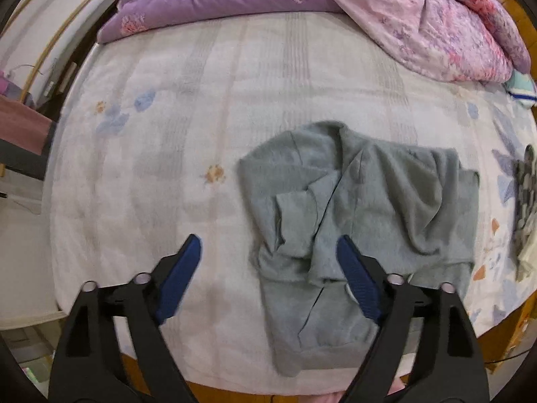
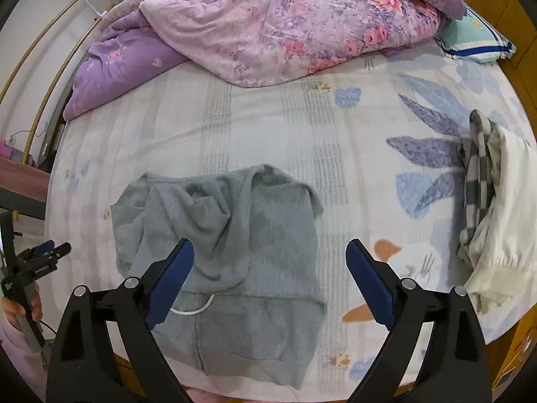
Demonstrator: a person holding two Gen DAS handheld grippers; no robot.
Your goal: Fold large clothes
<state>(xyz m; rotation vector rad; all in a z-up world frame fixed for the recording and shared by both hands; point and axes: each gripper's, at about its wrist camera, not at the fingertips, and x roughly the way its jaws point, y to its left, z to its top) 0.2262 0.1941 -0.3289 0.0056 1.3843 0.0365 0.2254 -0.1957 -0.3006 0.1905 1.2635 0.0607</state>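
Note:
A grey hooded sweatshirt lies folded into a rough rectangle on the bed, near its front edge; the same sweatshirt shows in the right wrist view, with a white drawcord peeking out. My left gripper hangs above its left part, jaws wide apart, nothing between the blue pads. My right gripper hovers over its right part, also open and empty. The left gripper appears at the far left of the right wrist view, held by a hand.
A purple and pink floral quilt is heaped at the back of the bed. A checked garment and a cream one lie at the right. A teal pillow sits back right. The patterned sheet covers the mattress.

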